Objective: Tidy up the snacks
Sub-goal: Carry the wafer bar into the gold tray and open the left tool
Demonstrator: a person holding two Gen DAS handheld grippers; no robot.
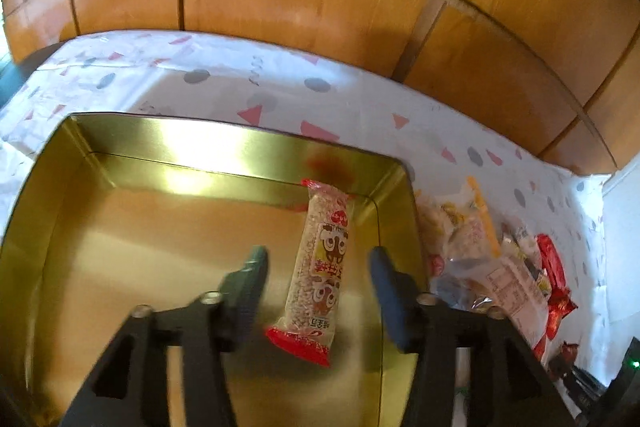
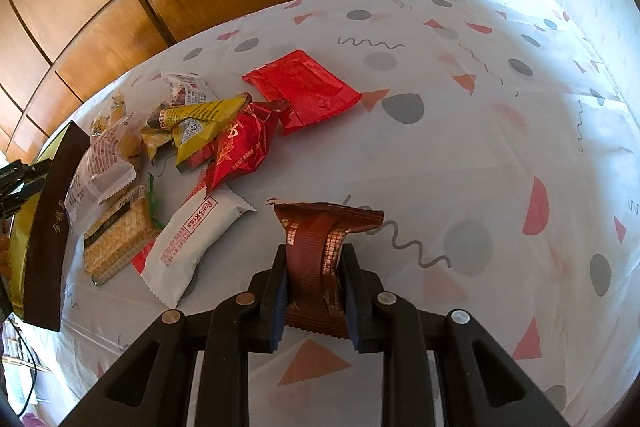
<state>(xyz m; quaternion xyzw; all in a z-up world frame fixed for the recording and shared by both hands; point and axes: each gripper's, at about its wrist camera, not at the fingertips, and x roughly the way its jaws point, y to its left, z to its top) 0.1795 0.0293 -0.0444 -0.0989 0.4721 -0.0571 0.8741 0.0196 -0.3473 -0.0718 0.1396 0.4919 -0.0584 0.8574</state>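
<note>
My left tool (image 1: 318,273) stands released over the gold tin (image 1: 120,227), the rice bar (image 1: 320,267) loose between its jaws inside. My right tool (image 2: 314,281) is clenched on a brown packet (image 2: 320,247) above the tabletop (image 2: 460,155). The crumpled wrapper could slip, or I could snag the snack pile (image 2: 180,147) on the way to the tin

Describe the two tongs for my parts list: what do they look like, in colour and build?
Both look alike. The left tongs have matte black, angular plastic arms with cut-out slots, round silver pivot pins, and dark blue fingertips. The right tongs show the same black frame and silver pins, with ribbed dark blue pads on the inner faces. No cables or markings show on either.
</note>
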